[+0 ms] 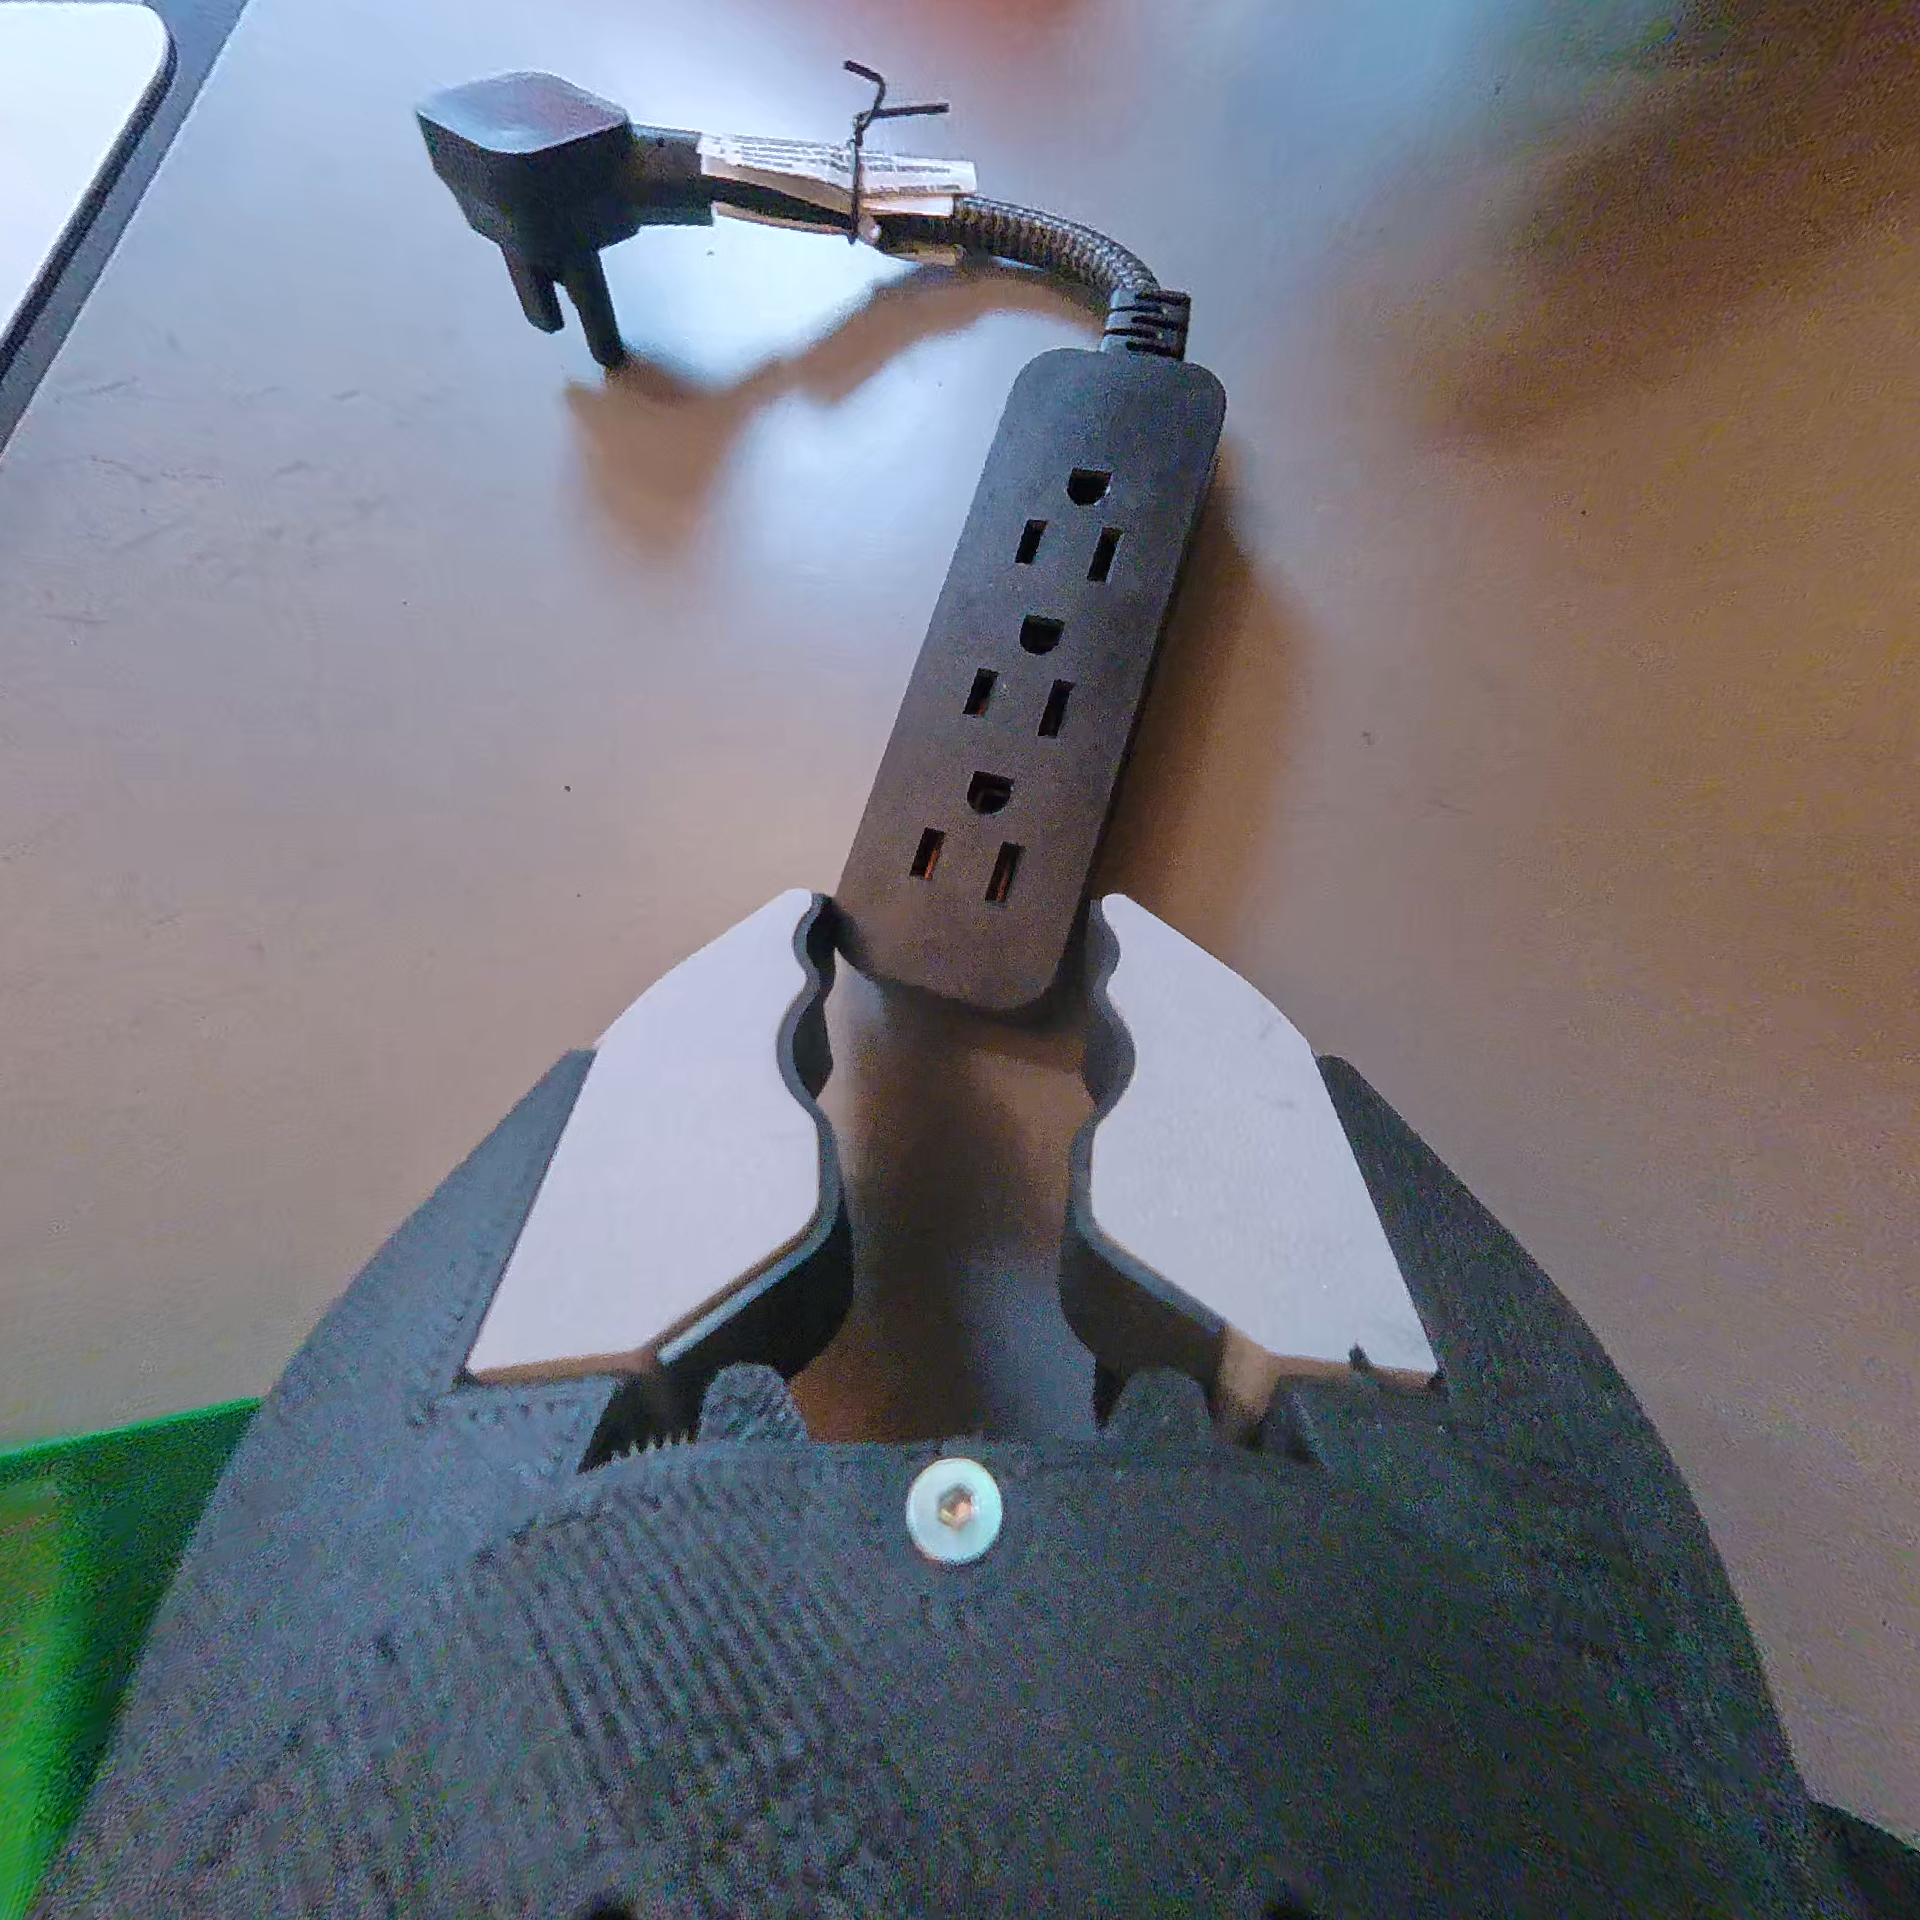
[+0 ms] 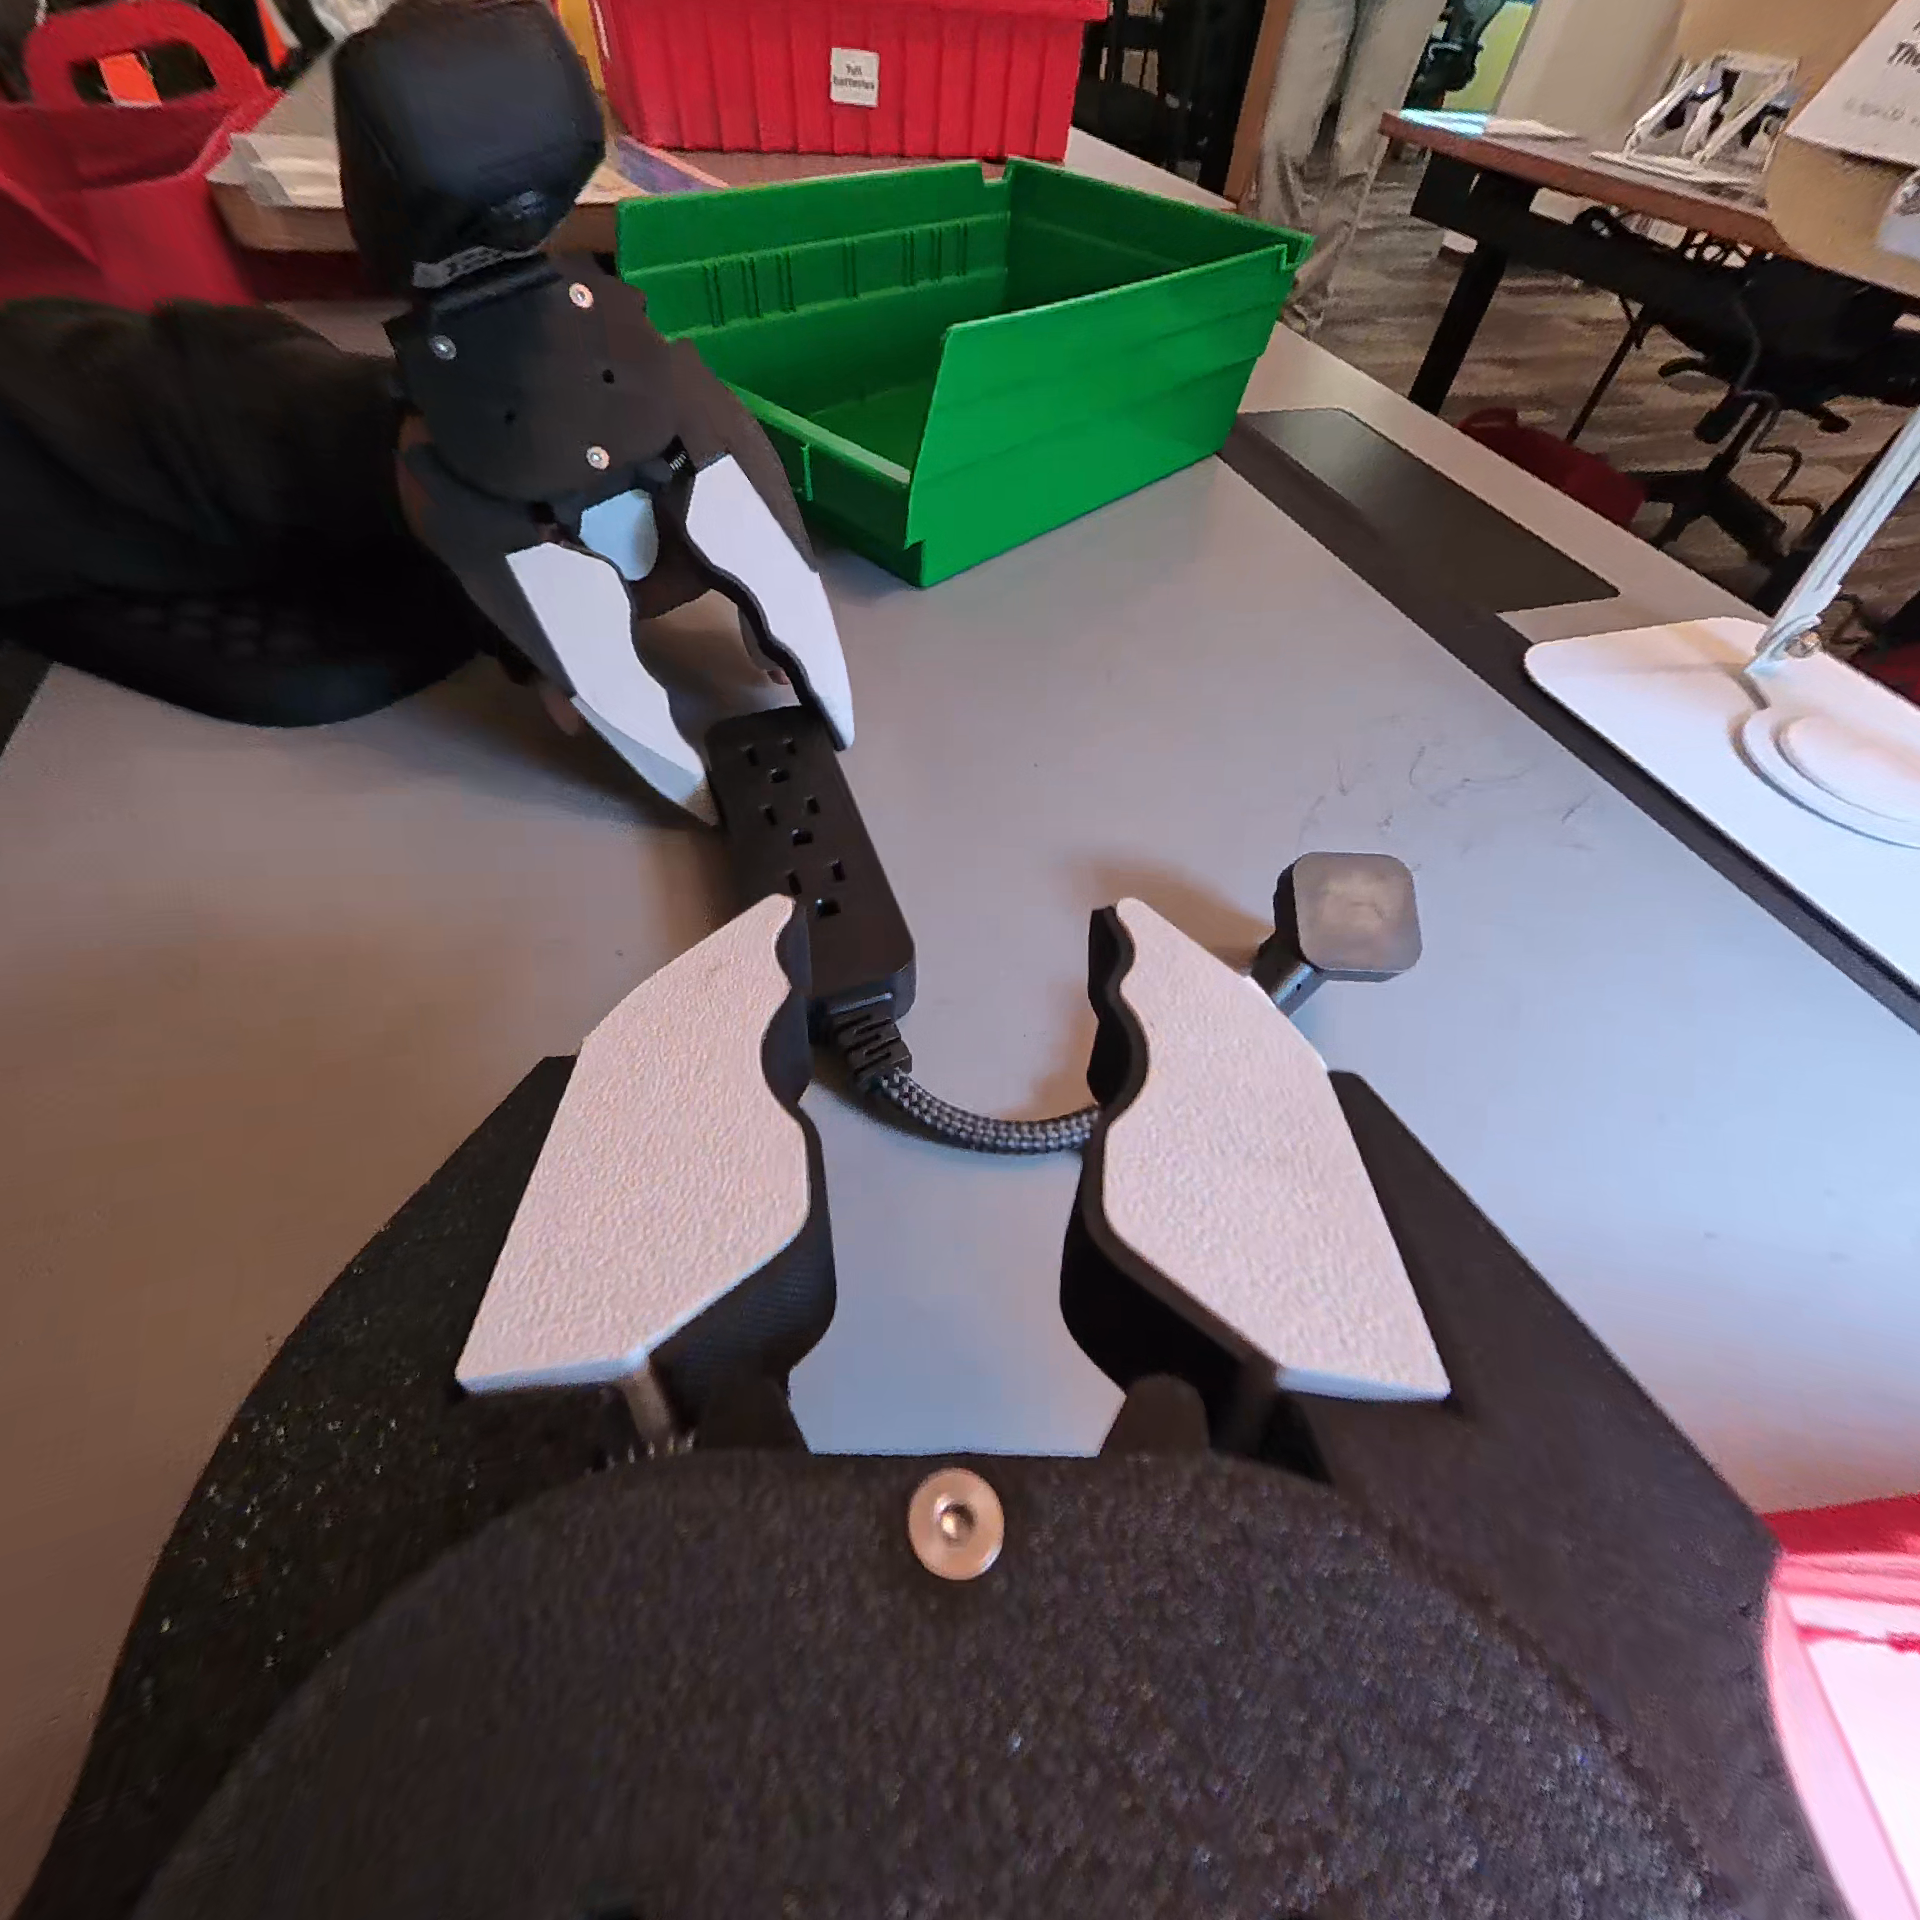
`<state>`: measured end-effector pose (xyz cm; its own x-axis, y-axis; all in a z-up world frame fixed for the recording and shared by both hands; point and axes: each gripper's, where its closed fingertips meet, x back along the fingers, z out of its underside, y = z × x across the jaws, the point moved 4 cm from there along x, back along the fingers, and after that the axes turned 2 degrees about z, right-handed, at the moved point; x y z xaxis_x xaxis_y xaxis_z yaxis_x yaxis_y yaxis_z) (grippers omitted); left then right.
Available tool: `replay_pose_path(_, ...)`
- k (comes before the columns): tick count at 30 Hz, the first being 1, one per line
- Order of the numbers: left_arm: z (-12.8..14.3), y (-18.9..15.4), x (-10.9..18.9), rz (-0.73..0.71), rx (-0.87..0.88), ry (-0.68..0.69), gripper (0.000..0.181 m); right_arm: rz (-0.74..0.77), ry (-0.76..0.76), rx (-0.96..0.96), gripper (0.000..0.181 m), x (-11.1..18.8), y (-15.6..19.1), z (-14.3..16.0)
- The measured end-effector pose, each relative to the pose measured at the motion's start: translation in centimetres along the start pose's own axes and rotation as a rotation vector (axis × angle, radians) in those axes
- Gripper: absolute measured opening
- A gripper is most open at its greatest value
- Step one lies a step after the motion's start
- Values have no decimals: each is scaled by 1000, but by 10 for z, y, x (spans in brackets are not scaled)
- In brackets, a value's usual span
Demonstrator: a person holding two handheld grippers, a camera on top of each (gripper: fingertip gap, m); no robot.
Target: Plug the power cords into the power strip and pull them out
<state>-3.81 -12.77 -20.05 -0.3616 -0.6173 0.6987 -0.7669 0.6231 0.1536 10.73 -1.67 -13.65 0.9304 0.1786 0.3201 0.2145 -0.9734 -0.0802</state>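
So the left gripper (image 1: 961, 914) has its jaws pinching the near end of the power strip (image 1: 1029, 686), which lies flat on the table (image 1: 312, 623). The right gripper (image 2: 948, 914) is spread wide and holds nothing; it hangs over the strip's other end, straddling the spot where the braided cord (image 2: 977, 1120) comes out.

Progress-wise, I'd say basically nothing is done yet. All three outlets look empty, and the plug (image 1: 530, 166) just sits on the table past the far end of the strip, prongs down. Every plug-in and pull-out is left.

The strip is matte black plastic, long with rounded corners. The cord is short, stiff-looking grey-black weave with a ribbed strain relief. A green bin (image 2: 966, 343) sits behind, a white lamp base (image 2: 1704, 717) off to the side.
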Motion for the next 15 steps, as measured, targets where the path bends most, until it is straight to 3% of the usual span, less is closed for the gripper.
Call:
replay_pose_path(7, -3, 7, 6, -2, 61, -67, 52, 16, 62, 17, 52, -4, 3, 10)
replay_pose_path(12, -18, 3, 53, -62, 189, -300, 56, 115, 122, -26, 56, 13, 19, 6)
replay_pose_path(15, -4, -5, 78, -127, 251, -382, 57, 146, 160, -21, 57, 25, 40, 11)
